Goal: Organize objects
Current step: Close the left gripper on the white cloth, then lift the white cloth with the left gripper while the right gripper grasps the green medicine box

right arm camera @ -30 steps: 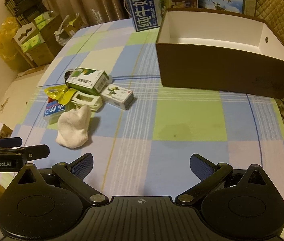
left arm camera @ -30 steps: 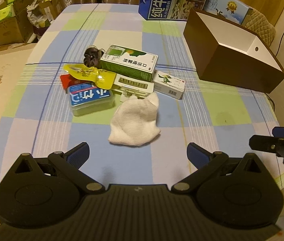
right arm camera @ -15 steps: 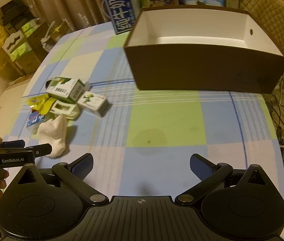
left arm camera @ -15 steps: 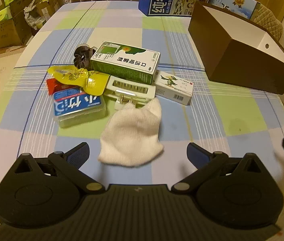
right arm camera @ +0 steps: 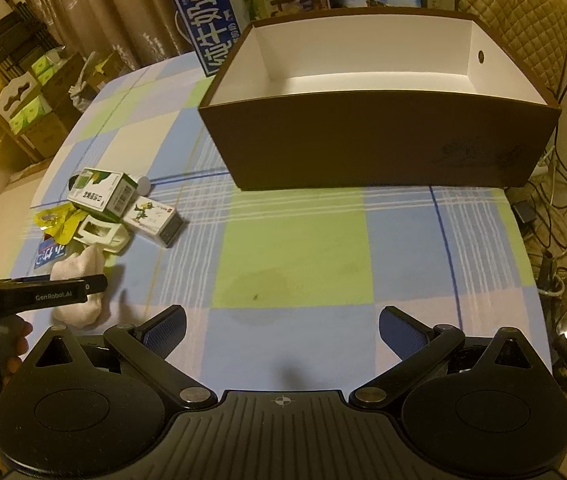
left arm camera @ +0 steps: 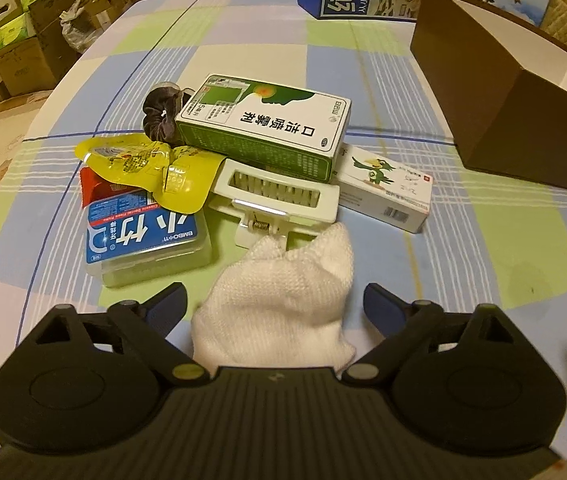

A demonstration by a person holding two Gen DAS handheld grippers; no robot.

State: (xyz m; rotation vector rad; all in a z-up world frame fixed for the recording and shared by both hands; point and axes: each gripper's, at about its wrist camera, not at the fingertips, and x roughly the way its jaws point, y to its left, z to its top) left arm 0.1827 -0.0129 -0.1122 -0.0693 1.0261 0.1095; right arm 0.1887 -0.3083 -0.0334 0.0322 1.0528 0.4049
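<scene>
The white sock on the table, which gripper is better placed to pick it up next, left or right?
Left. The open left gripper already has the white sock between its fingers, while the open right gripper points at the brown box, over bare cloth.

Left wrist view low, close over white cloth (left arm camera: 279, 312), right wrist view higher, facing brown box (right arm camera: 379, 140), both sharing checked tablecloth (right arm camera: 295, 256)

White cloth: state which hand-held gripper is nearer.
Left. The left hand-held gripper brackets the white cloth, open; the right hand-held gripper hangs apart over bare tablecloth.
</scene>
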